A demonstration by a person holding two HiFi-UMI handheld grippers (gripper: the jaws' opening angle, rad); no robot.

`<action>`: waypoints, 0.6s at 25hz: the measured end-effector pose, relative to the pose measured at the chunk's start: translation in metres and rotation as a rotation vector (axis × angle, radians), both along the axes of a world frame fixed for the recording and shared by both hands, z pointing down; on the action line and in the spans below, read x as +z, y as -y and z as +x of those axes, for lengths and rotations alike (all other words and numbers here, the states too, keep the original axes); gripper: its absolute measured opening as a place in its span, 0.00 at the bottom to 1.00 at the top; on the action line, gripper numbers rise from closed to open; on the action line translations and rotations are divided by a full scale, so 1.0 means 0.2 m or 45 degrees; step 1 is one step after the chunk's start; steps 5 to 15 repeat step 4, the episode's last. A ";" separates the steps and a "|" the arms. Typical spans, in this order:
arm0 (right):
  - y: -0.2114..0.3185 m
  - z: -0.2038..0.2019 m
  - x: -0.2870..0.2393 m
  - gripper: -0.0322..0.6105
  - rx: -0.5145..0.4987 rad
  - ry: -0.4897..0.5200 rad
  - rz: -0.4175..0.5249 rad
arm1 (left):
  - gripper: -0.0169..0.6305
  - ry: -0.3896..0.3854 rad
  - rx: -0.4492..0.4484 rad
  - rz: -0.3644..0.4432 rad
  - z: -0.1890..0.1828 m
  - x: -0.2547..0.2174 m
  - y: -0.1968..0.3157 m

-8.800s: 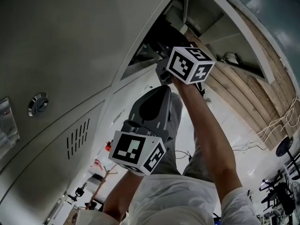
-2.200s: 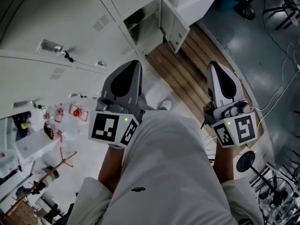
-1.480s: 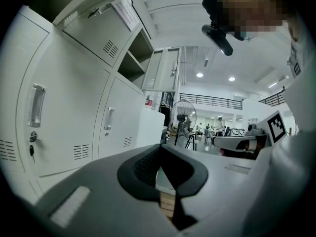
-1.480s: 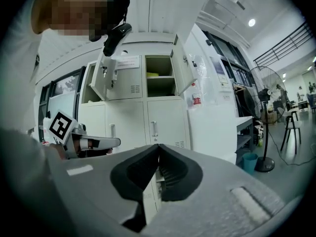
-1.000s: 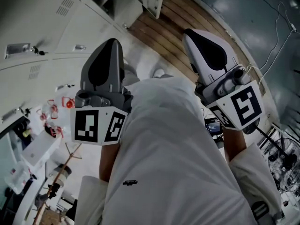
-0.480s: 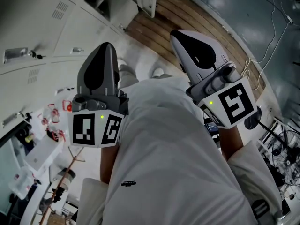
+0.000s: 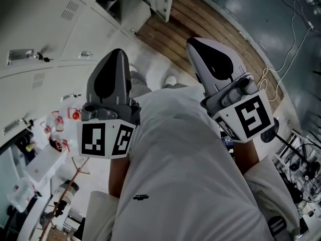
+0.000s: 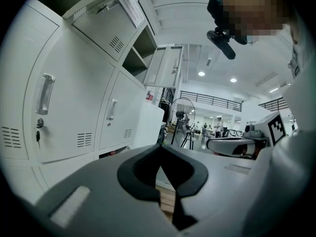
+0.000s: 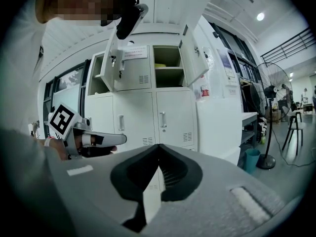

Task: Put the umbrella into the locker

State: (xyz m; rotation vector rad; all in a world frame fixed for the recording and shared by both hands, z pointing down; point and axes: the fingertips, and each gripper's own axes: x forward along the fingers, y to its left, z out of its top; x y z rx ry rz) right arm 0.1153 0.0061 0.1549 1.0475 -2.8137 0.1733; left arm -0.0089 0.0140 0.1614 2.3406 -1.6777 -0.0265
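The left tool and right tool have drawn back from the open locker, both closed on nothing, so the umbrella is probably stowed.

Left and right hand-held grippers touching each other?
Apart. Head view: grey left hand-held gripper and white right hand-held gripper sit either side of the person's white-clad body, wide gap between.

Bright, even indoor light from ceiling lamps; heavy fisheye curvature, dark corners in both gripper views.
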 end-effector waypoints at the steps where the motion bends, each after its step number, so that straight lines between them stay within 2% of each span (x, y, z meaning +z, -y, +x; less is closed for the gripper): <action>1: 0.00 0.00 0.00 0.04 0.002 0.000 -0.004 | 0.05 -0.002 0.001 -0.002 0.00 0.00 0.00; 15: 0.01 0.01 0.00 0.04 0.013 -0.002 -0.010 | 0.05 -0.009 0.005 -0.006 0.01 0.00 0.02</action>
